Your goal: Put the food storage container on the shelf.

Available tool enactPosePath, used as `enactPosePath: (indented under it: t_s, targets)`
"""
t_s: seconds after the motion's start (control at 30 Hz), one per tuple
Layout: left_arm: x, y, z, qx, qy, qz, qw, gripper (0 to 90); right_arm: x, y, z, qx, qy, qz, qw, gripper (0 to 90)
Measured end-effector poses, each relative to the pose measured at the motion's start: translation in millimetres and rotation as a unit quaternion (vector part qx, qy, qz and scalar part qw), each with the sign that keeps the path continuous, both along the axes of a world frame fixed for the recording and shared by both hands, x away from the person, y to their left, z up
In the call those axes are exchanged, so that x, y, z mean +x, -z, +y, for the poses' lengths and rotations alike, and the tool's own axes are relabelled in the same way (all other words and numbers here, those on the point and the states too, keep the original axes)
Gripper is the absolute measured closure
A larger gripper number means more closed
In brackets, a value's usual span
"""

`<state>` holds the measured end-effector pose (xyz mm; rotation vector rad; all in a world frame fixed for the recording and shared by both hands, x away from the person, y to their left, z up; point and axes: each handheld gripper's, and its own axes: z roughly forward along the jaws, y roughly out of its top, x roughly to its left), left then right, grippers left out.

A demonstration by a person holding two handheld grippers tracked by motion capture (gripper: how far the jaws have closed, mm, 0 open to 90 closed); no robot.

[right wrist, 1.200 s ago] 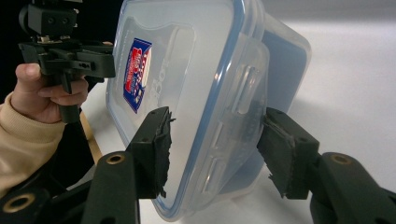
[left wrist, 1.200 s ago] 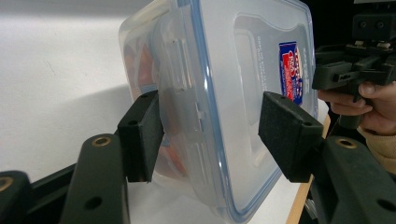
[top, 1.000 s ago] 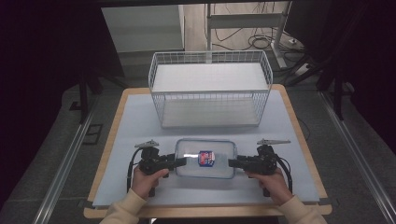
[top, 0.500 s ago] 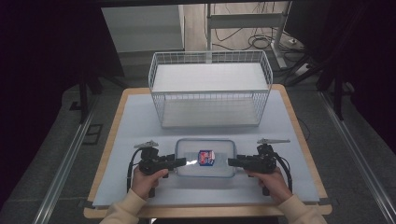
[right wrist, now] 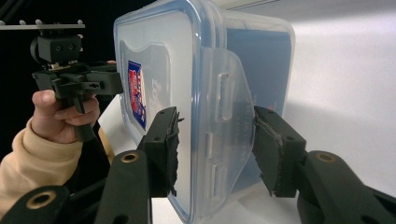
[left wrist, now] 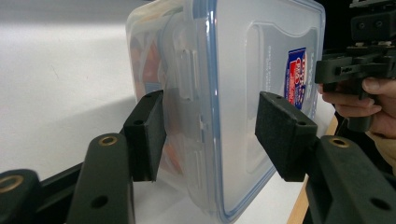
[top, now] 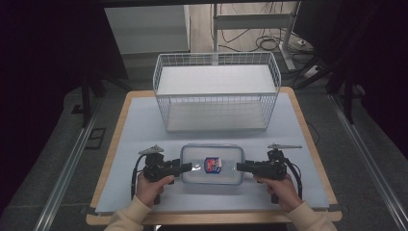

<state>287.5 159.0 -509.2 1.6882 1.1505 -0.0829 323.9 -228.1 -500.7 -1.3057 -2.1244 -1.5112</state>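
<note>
The right gripper (top: pixel 239 166) has its jaws closed across the right end of the clear plastic food container (top: pixel 211 164). In the right gripper view one pad presses on the blue-rimmed lid (right wrist: pixel 159 74) and the other on the box wall behind the hinged side latch (right wrist: pixel 229 116), which lies between them. These jaws have just been closing, and they now pinch the container. The left gripper (top: pixel 188 168) faces it from the other end. In the left gripper view its jaws straddle the left latch (left wrist: pixel 187 79): the lower-left pad sits against the box wall, while the other pad stands a little off the lid face, so the jaws are partly open around the end and no firm clamp shows. They too have just been closing slightly.

Compared with the earlier high views, both hands sit at the same spots on either side of the container, and the container lies in the same place, lid up with its red and blue label (top: pixel 212 164) showing. It rests flat on the white mat (top: pixel 139 120) near the front edge of the wooden table (top: pixel 308 125), between the two grippers. Beyond it, well apart toward the back of the mat, stands a white wire basket (top: pixel 216 103), unmoved since the earlier frames. The person's cream sleeves (top: pixel 126 219) come in from the bottom edge.
</note>
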Motion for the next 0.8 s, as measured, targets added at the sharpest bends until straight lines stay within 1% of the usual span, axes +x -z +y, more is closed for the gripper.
enactPosePath:
  t_s: [0.17, 0.3, 0.37, 0.53, 0.67, 0.8]
  targets:
    - [0.1, -1.8, -0.4, 0.001, -0.001, 0.000, 1.0000, 44.3, -1.2, -0.8, 0.2, -0.002, 0.002, -0.004, 1.0000, 52.7]
    - [0.3, -6.0, -0.5, -0.004, -0.004, -0.004, 1.0000, 44.7, -1.3, -3.4, -0.7, 0.001, 0.003, -0.008, 1.0000, 52.6]
    - [0.8, -8.3, -0.1, -0.006, -0.003, -0.005, 1.0000, 45.1, -1.6, -7.1, -1.1, 0.002, 0.002, -0.015, 0.9999, 52.6]
    - [1.9, -12.4, -0.9, -0.008, -0.003, -0.008, 0.9999, 45.3, -1.0, -11.1, -1.7, 0.002, 0.002, -0.024, 0.9997, 52.6]
    - [2.2, -18.0, -1.2, -0.006, -0.002, -0.015, 0.9999, 45.3, -0.4, -16.4, -2.1, 0.002, 0.002, -0.033, 0.9995, 52.5]
    - [2.9, -21.7, -1.6, -0.009, -0.003, -0.019, 0.9998, 45.4, -0.5, -21.2, -2.3, 0.002, 0.003, -0.041, 0.9991, 52.5]
